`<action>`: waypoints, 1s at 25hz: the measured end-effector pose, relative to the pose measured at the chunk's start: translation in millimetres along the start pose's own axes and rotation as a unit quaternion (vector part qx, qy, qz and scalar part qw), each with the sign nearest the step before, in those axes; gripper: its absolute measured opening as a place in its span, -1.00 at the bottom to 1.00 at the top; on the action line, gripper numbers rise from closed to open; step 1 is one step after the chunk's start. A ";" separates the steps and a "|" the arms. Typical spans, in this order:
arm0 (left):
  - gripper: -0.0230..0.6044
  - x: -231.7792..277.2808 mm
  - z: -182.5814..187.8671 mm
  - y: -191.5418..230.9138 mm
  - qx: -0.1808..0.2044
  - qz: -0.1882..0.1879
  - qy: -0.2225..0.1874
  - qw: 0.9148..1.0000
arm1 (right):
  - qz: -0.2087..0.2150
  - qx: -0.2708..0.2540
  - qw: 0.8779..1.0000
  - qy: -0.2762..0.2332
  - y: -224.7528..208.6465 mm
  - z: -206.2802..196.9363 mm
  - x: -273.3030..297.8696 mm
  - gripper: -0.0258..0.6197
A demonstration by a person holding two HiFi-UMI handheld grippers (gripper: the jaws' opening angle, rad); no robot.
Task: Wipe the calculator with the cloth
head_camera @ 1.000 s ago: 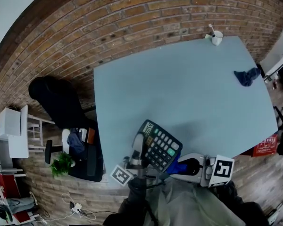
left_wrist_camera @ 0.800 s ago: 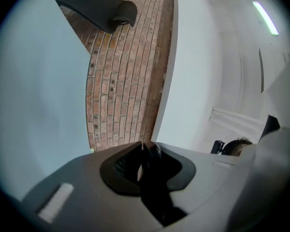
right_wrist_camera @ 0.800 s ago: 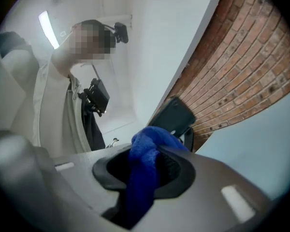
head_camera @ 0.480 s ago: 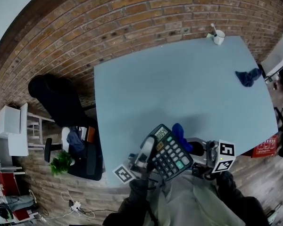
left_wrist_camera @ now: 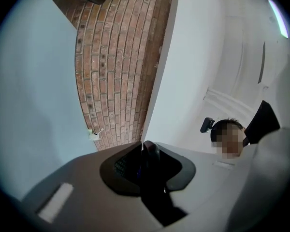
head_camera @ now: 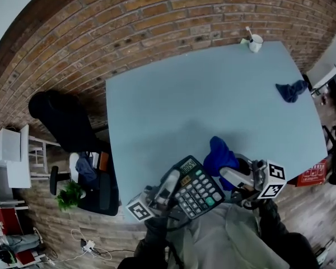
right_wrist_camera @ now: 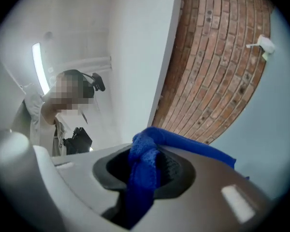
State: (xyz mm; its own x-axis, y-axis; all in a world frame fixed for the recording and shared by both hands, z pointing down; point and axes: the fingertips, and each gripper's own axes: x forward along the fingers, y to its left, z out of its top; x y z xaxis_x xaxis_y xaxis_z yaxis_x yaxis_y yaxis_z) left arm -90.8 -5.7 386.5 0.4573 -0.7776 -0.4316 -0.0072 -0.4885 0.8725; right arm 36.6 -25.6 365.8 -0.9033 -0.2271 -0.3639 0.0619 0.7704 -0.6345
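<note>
The black calculator (head_camera: 200, 188) with grey and green keys is held tilted over the near edge of the table. My left gripper (head_camera: 172, 184) is shut on its left edge. In the left gripper view only a thin dark edge of the calculator (left_wrist_camera: 150, 154) shows, pinched between the jaws of the left gripper (left_wrist_camera: 144, 162). My right gripper (head_camera: 228, 171) is shut on a bright blue cloth (head_camera: 218, 154), bunched just right of and above the calculator's top corner. In the right gripper view the cloth (right_wrist_camera: 144, 170) fills the gap in the right gripper (right_wrist_camera: 147, 167) and drapes over one jaw.
The light blue table (head_camera: 213, 94) stands against a brick wall. A white mug (head_camera: 255, 42) stands at its far right corner, and a second dark blue cloth (head_camera: 290, 89) lies near the right edge. A black chair (head_camera: 61, 119) and a plant (head_camera: 71, 195) are at the left.
My right gripper has swung the blue cloth out from under the calculator, up and to its right. The calculator has shifted slightly right and tilted in my left gripper.
</note>
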 end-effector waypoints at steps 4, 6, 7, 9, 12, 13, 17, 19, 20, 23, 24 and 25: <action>-0.75 -12.4 5.1 33.2 0.042 0.063 0.020 0.997 | -0.080 -0.043 0.994 0.054 -29.7 -12.5 -9.1 -0.59; -0.74 -20.9 4.4 61.0 0.083 0.112 0.063 0.988 | -0.142 -0.063 0.979 0.129 -57.7 -46.0 -20.3 -0.59; -0.74 -23.0 0.7 76.3 0.107 0.135 0.094 0.981 | -0.172 -0.074 0.967 0.171 -71.4 -64.4 -28.5 -0.59; -0.74 -24.7 -11.8 107.4 0.150 0.171 0.165 0.960 | -0.218 -0.093 0.940 0.243 -93.7 -98.0 -46.7 -0.58; -0.73 -22.8 -29.8 141.4 0.167 0.183 0.234 0.940 | -0.246 -0.080 0.926 0.273 -110.6 -124.6 -60.6 -0.58; -0.74 -19.8 -32.4 146.2 0.155 0.178 0.235 0.943 | -0.252 -0.066 0.929 0.264 -113.2 -126.1 -61.6 -0.58; -0.74 -13.3 -32.7 140.5 0.113 0.162 0.189 0.962 | -0.258 -0.069 0.941 0.206 -105.3 -107.2 -52.8 -0.58; -0.74 -11.7 -30.5 133.9 0.125 0.168 0.177 0.962 | -0.248 -0.130 0.931 0.234 -99.5 -102.7 -41.1 -0.58; -0.74 -9.7 -29.7 131.0 0.135 0.175 0.173 0.960 | -0.245 -0.164 0.919 0.263 -99.0 -104.7 -36.7 -0.58; -0.74 -10.5 -31.0 129.1 0.160 0.205 0.160 0.952 | -0.227 -0.236 0.880 0.343 -90.9 -119.8 -28.2 -0.59; -0.74 -12.7 -30.6 129.6 0.162 0.214 0.152 0.951 | -0.205 -0.251 0.872 0.367 -80.9 -127.7 -22.9 -0.58; -0.74 -14.7 -29.1 129.9 0.163 0.221 0.142 0.951 | -0.172 -0.262 0.866 0.390 -65.7 -137.5 -15.2 -0.58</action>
State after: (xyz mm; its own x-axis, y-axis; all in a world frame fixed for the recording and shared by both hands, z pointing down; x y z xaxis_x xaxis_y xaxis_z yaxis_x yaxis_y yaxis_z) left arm -72.5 -46.2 512.8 0.5671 -0.8197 0.0799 -0.5079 -0.2717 0.8174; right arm -12.1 9.1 506.8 -0.8540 -0.1835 0.4868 -0.2847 0.9480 -0.1421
